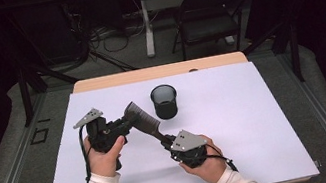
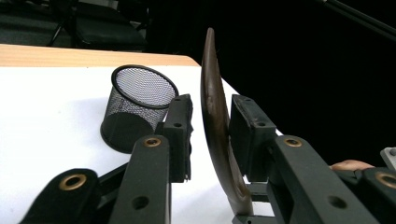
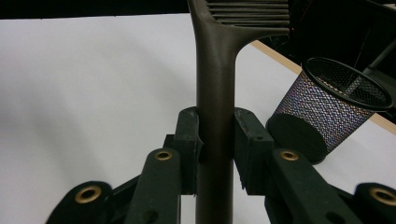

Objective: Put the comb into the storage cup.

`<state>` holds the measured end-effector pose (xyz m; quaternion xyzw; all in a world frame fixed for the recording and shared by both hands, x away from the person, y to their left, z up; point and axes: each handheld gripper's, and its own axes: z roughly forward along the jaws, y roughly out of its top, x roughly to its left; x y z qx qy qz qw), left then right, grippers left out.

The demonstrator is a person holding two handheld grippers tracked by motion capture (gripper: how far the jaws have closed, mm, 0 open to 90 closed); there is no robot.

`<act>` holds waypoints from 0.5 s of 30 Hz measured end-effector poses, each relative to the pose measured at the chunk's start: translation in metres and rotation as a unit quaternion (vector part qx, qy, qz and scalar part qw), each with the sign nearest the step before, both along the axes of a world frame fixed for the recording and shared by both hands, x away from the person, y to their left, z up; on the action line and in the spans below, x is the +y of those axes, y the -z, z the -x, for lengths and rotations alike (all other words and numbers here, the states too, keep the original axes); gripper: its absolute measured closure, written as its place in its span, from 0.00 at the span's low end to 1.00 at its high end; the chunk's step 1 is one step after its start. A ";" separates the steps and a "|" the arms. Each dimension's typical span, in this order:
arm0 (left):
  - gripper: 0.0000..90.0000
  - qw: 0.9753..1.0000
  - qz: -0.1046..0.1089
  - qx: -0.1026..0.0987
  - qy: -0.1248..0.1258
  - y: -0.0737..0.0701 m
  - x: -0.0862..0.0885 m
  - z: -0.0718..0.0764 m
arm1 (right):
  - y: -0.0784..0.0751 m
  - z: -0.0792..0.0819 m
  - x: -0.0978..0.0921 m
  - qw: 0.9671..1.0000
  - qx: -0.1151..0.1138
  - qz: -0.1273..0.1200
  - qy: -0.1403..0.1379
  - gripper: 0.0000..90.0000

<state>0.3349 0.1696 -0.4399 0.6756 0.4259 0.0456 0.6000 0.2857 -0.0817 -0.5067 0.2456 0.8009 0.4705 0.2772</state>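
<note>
A dark brown comb [image 1: 143, 118] with a long handle is held above the white sheet [image 1: 257, 120]. My right gripper [image 1: 165, 141] is shut on the handle [image 3: 215, 93], both pads pressed against it. My left gripper [image 1: 128, 120] reaches the comb's toothed head from the left. In the left gripper view the comb [image 2: 215, 116] stands edge-on between the jaws of the left gripper [image 2: 210, 107]: the right pad is against it and a gap shows at the left pad. A black mesh cup [image 1: 165, 102] stands upright just behind the comb.
The mesh cup [image 2: 135, 107] is close beyond the left jaws, and it sits to the right of the right jaws [image 3: 327, 107]. The table's wooden back edge [image 1: 157, 72] shows behind the sheet. A black chair [image 1: 208, 12] stands beyond the table.
</note>
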 end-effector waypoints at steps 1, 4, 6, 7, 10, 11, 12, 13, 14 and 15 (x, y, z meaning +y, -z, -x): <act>0.78 1.000 0.001 0.000 0.000 0.000 0.000 0.000 | 0.000 0.000 0.000 1.000 -0.001 -0.001 0.000 0.81; 0.80 1.000 0.004 0.004 0.004 0.000 0.000 0.001 | 0.000 0.000 0.000 1.000 -0.001 -0.001 0.000 0.81; 0.82 1.000 0.005 0.005 0.006 0.000 -0.001 0.000 | 0.000 0.000 0.000 1.000 -0.001 -0.001 0.000 0.81; 0.82 1.000 0.006 0.006 0.006 0.001 -0.001 0.000 | 0.000 0.000 0.000 1.000 -0.001 -0.002 0.000 0.81; 0.84 1.000 0.009 0.011 0.008 0.001 -0.001 0.000 | 0.001 0.000 0.001 1.000 0.000 -0.002 0.000 0.81; 0.85 1.000 0.010 0.012 0.009 0.001 0.000 0.000 | 0.001 0.000 0.001 1.000 0.000 -0.002 0.000 0.81; 0.85 1.000 0.010 0.013 0.010 0.001 0.000 0.000 | 0.001 0.000 0.001 1.000 0.001 -0.001 -0.001 0.81; 0.85 1.000 0.011 0.015 0.010 0.001 0.000 0.000 | 0.001 0.000 0.001 1.000 0.001 -0.001 -0.002 0.81; 0.86 1.000 0.017 0.023 0.010 0.001 0.000 0.000 | 0.001 0.000 0.001 1.000 0.002 0.000 -0.002 0.81; 0.87 0.999 0.024 0.029 0.013 0.001 0.001 -0.001 | 0.001 0.000 0.001 1.000 0.002 0.000 -0.001 0.81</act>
